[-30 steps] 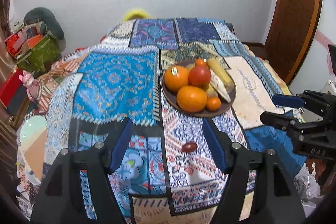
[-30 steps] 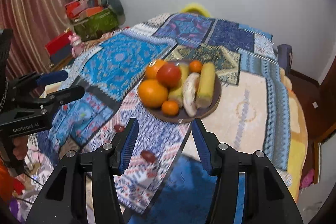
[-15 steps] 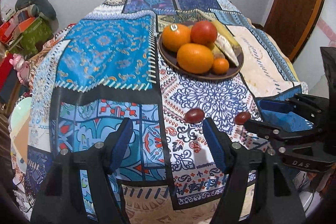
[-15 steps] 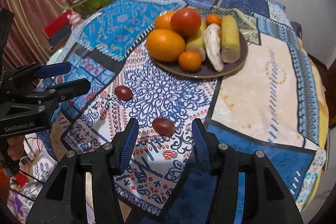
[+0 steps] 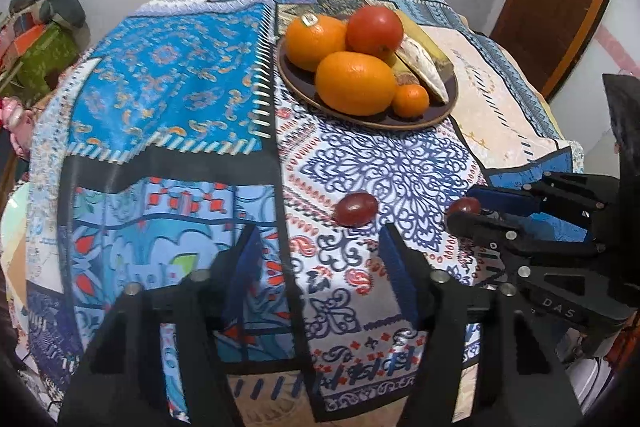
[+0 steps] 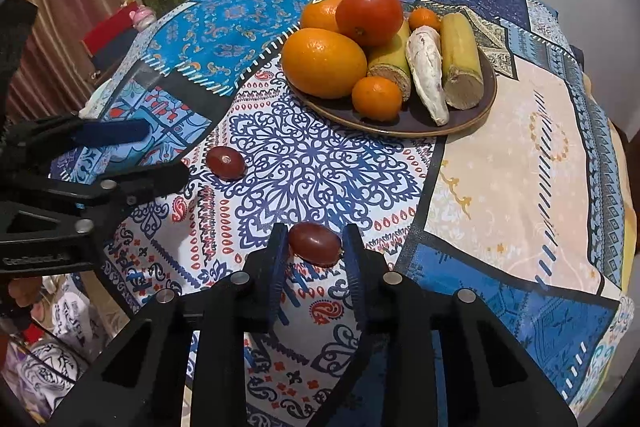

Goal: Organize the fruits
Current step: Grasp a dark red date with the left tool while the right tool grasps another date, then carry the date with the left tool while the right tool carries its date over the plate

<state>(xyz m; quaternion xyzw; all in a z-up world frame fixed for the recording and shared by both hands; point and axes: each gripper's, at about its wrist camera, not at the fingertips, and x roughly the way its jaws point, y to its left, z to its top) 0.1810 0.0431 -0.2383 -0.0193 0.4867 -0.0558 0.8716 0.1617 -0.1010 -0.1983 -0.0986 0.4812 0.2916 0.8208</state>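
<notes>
**Right claw bracketing one loose red fruit; left claw waiting short of the other**

Layout. A dark brown plate [image 6: 486,95] sits in the upper middle of the right wrist frame on the patchwork cloth [image 6: 520,163] covering the surface. It already carries two large oranges, a red tomato-like fruit, two small mandarins, two cut yellow-green stalks and a pale tuber, heaped together. Two small dark red fruits lie loose on the cloth, well apart from the plate. My reading: the plate is the collection point and these two strays are what remains to gather.

Right side. Your right claw [image 6: 316,255] is released, fingers spread, with the nearer red fruit [image 6: 315,243] lying between the fingertips at lower centre of the frame. The fruit rests on the cloth; neither pad visibly presses it, though the gap on each side is small. The claw comes in low and nearly level with the cloth, pointing toward the plate. In the left wrist frame the same fruit [image 5: 464,205] shows at the tips of that claw, at right centre.

Left side. Your left claw [image 5: 316,247] is also released, spread wide and holding nothing. The second red fruit [image 5: 356,209] lies just ahead of its fingertips, slightly right of the midline, not yet between them. The claw is tilted down at the cloth from above.

Judgement. The fruits are small, smooth and rounded, so each will likely roll if a finger nudges it off-centre.
</notes>
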